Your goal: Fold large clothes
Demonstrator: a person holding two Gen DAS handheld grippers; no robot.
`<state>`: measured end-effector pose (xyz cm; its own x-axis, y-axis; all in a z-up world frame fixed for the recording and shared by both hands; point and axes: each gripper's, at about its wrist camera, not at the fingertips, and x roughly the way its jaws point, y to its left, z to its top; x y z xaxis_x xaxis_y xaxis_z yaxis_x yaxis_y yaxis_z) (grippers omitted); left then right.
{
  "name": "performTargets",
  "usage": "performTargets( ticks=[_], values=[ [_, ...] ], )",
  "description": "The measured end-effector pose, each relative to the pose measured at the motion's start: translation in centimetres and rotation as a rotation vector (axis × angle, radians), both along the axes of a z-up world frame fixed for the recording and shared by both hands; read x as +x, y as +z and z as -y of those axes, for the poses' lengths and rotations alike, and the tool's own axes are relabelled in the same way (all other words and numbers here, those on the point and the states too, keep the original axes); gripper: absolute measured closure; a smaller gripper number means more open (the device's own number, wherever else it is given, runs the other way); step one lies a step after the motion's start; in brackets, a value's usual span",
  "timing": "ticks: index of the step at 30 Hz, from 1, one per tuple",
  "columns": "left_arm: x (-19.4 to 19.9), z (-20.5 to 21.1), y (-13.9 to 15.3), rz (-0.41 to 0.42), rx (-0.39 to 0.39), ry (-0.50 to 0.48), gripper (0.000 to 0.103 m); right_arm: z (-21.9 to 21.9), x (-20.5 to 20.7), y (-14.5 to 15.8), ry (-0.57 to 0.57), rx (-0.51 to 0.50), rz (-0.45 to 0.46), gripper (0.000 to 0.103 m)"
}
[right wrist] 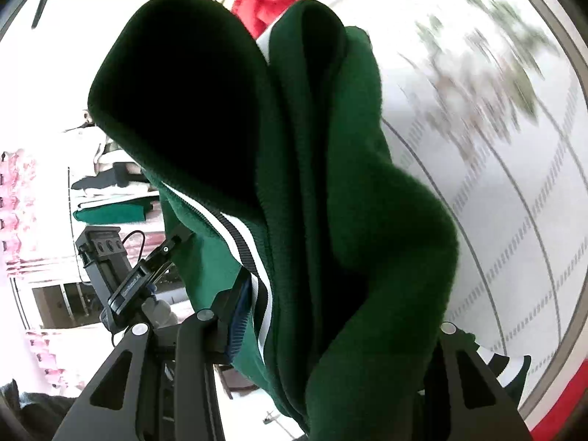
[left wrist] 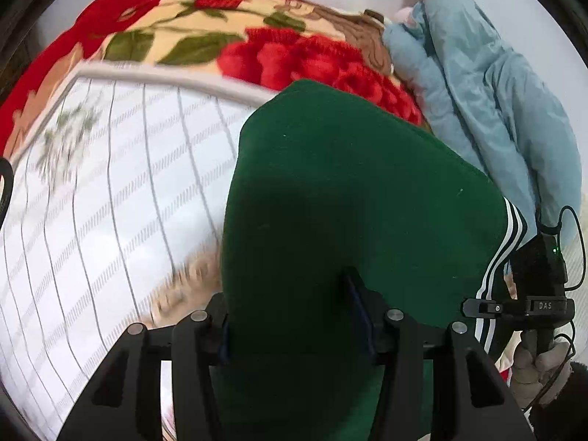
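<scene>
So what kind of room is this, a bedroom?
Probably a bedroom: a red rose-patterned blanket and a white striped sheet cover what looks like a bed, with a pale blue padded jacket heaped at its side.

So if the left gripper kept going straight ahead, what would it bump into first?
The green garment itself: the left gripper already holds it, and the cloth fills the path ahead. Beyond it probably lies the red flowered blanket, though depth is unclear.
</scene>
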<state>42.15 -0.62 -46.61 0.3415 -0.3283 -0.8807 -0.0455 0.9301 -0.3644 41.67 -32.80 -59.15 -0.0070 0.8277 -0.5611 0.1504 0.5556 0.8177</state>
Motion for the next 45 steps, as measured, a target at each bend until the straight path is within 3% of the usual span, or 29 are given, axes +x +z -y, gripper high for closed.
performTargets(
  ticks=[5,9,15,20,22,24,26,28,30,32,33,34,36,40,45],
  values=[
    [6.9,-1.9,1.4,0.040,-0.002,-0.021,0.055,-1.8,7.7,2.4,-0.031,-0.014,0.035,0.057],
    [12.8,-3.6,0.6,0.066,0.010,-0.020,0.055,-3.3,14.8,2.3,-0.032,-0.015,0.045,0.057],
    [19.4,-5.8,-3.8,0.022,0.007,0.024,0.055,-4.8,26.1,-1.1,0.017,-0.045,0.023,0.057],
    [23.4,-5.4,-8.3,-0.031,0.042,-0.005,0.055,-6.0,32.1,-5.2,0.056,-0.100,-0.027,0.057],
    [24.0,-5.1,-9.2,-0.042,0.060,-0.018,0.050,-6.0,33.2,-6.5,0.069,-0.120,-0.044,0.057],
    [23.8,-5.3,-9.5,-0.054,0.058,-0.016,0.046,-6.7,33.8,-6.8,0.086,-0.131,-0.062,0.053],
    [23.3,-5.4,-9.2,-0.063,0.065,-0.013,0.043,-6.9,33.7,-6.7,0.092,-0.174,-0.081,0.041],
    [22.9,-5.3,-8.5,-0.072,0.113,-0.005,0.043,-6.7,33.1,-6.2,0.100,-0.275,-0.064,0.019],
    [22.5,-5.1,-7.8,-0.067,0.172,0.002,0.042,-6.4,32.5,-5.5,0.109,-0.389,-0.040,0.009],
    [21.6,-4.8,-6.8,-0.045,0.247,-0.006,0.030,-6.8,31.4,-3.6,0.097,-0.537,0.012,0.001],
    [20.8,-4.3,-6.0,-0.031,0.309,-0.011,0.009,-6.8,30.7,-2.7,0.093,-0.616,0.041,0.000],
    [20.5,-4.3,-5.7,-0.023,0.342,-0.011,0.002,-6.9,29.6,-1.6,0.081,-0.692,0.071,0.000],
    [18.8,-3.6,-3.9,0.012,0.417,-0.004,0.002,-7.1,27.0,0.2,0.047,-0.822,0.109,0.000],
    [15.0,-2.4,0.3,0.081,0.493,0.019,0.002,-7.6,21.6,2.8,0.007,-0.938,0.153,0.000],
    [9.7,-1.7,6.1,0.090,0.483,0.054,0.001,-8.5,15.7,8.4,-0.057,-1.041,0.229,0.000]
  ],
)
